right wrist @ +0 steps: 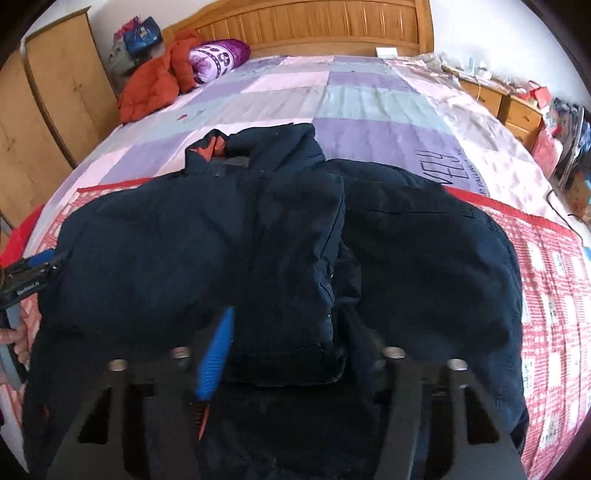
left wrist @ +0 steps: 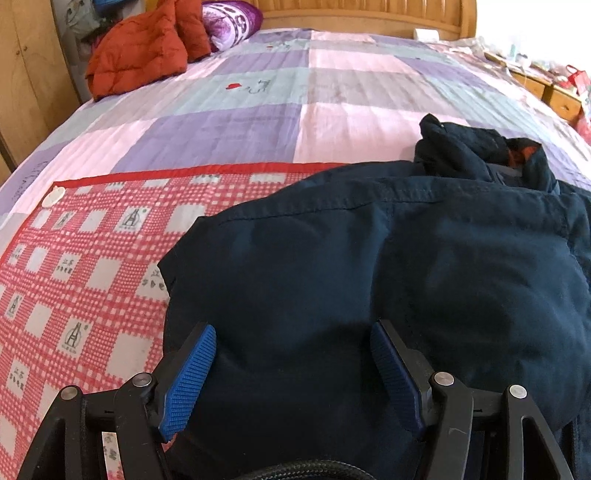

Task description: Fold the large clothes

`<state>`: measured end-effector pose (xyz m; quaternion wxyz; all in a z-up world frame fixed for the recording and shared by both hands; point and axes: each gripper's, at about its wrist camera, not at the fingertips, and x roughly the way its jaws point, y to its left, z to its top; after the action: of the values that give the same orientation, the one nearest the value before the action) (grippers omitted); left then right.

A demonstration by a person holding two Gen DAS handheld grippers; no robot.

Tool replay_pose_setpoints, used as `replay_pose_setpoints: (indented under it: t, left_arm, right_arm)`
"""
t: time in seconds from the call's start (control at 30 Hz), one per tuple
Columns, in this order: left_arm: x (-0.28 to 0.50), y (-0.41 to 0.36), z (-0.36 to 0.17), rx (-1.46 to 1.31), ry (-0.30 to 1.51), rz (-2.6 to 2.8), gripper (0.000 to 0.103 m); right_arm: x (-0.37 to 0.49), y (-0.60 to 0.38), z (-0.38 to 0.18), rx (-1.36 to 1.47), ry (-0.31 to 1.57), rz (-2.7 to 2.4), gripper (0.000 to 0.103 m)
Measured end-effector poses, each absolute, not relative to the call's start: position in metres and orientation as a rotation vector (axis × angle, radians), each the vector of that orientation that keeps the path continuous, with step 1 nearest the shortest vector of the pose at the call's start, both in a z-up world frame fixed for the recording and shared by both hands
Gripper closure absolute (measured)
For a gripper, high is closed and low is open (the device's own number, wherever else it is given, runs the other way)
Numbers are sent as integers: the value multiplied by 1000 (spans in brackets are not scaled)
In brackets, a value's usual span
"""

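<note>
A dark navy padded jacket (left wrist: 369,258) (right wrist: 147,240) lies spread on a red checked mat (left wrist: 74,258) on the bed, collar toward the headboard. One sleeve (right wrist: 291,277) is folded down over its middle. My left gripper (left wrist: 293,328) hovers open over the jacket's left part, and its blue pads (left wrist: 195,369) do not pinch any fabric. It also shows at the left edge of the right wrist view as the left gripper (right wrist: 37,266), held by a hand (right wrist: 14,339). My right gripper (right wrist: 288,314) has its jaws on either side of the sleeve's cuff end, pressing on it.
The bed carries a purple, pink and grey patchwork quilt (left wrist: 258,110). An orange puffy jacket (left wrist: 140,48) and a purple pillow (left wrist: 232,18) lie by the wooden headboard (right wrist: 314,29). A wardrobe (right wrist: 48,110) stands on the left and cluttered nightstands (right wrist: 517,110) on the right.
</note>
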<state>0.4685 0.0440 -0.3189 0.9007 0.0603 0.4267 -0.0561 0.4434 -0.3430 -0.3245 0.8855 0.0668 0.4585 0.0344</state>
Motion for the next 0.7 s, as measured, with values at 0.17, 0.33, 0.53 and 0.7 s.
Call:
replay_pose_setpoints:
  t: [0.17, 0.33, 0.53, 0.7]
  left_arm:
    - [467, 45, -320, 136, 877, -124, 30]
    - [466, 40, -322, 144, 877, -138, 30]
    - [466, 36, -314, 140, 872, -156, 30]
    - [474, 5, -286, 117, 795, -237, 30]
  right_arm:
    - [429, -344, -298, 112, 878, 81, 84]
    - [411, -349, -307, 98, 918, 48, 87]
    - [406, -357, -304, 56, 906, -68, 67]
    - [407, -314, -259, -153, 685, -182, 29]
